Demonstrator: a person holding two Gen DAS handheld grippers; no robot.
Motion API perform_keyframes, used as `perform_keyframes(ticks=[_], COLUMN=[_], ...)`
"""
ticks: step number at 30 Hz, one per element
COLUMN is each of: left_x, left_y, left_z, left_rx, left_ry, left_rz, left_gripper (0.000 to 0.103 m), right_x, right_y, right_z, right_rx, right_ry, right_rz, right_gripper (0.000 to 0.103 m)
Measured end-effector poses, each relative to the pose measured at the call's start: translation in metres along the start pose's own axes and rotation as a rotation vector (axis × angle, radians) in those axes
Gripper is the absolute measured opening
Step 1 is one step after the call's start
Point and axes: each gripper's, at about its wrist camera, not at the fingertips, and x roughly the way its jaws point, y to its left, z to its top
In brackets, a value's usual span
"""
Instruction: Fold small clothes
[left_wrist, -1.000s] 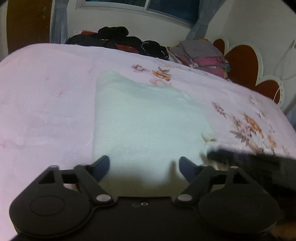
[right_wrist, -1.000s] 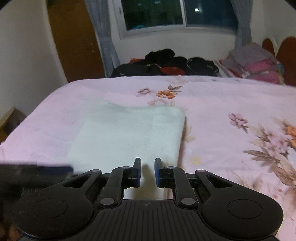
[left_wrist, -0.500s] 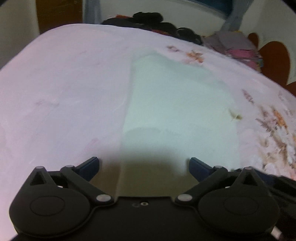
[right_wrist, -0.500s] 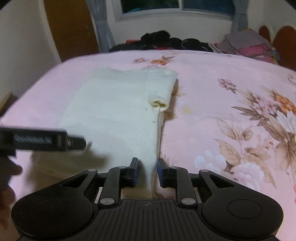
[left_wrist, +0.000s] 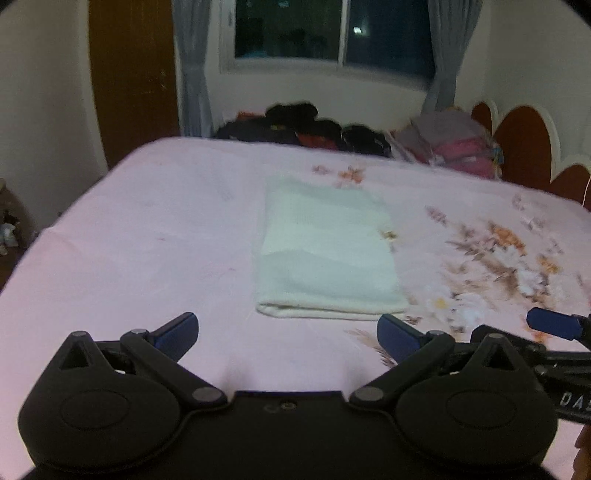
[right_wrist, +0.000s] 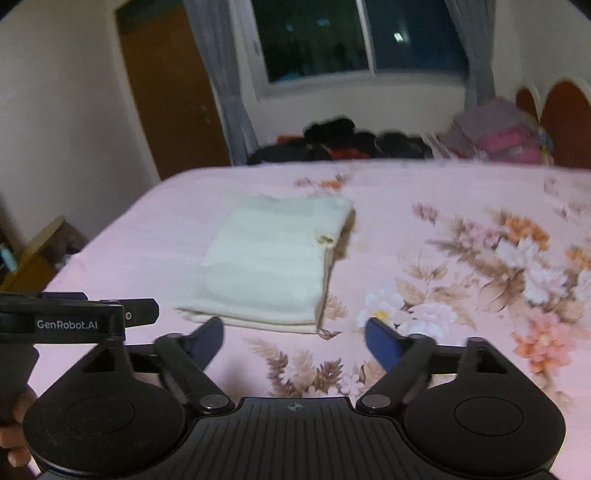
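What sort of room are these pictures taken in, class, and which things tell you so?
Most likely a bedroom. A bed with a pink flowered sheet fills the view, a scalloped headboard stands at its right, and piles of clothes lie under a curtained window.

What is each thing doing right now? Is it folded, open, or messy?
White garment: folded, lying flat on the bed, nothing touching it.
Left gripper: open wide, empty.
Right gripper: jaws opening, nothing between them.
Dark clothes: heaped, unfolded.
Grey and pink clothes: stacked in a pile.
Curtains: drawn aside.
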Motion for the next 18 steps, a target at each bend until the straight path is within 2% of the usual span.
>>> perform_keyframes(ticks=[3,6,11,18], left_x=[-0.039,-0.072,-0.109,-0.141], left_y=[-0.006,-0.009,-0.007,-0.008], left_z=[-0.009,-0.019,-0.034,-0.047], left_rx=[0.016,0.02,-0.019,-0.019], left_ry=[-0.029,-0.05,-0.058,-0.101], left_rz=[0.031,0.049,0.037,0.085], left_gripper=[0.103,0.103,0.103,0.103], right_x=[-0.04,-0.078,-0.127,-0.157], right_y=[0.011,0.022,0.035,0.047], right_z=[-0.005,-0.01,-0.014,-0.027], right_rx=[-0.032,-0.037,-0.003,-0.026], right_ry=[-0.026,-0.069,-0.138,-0.167], right_rz=[-0.013,-0.039,-0.071,-0.133], right_gripper=[0.09,0.103,0.103,0.103])
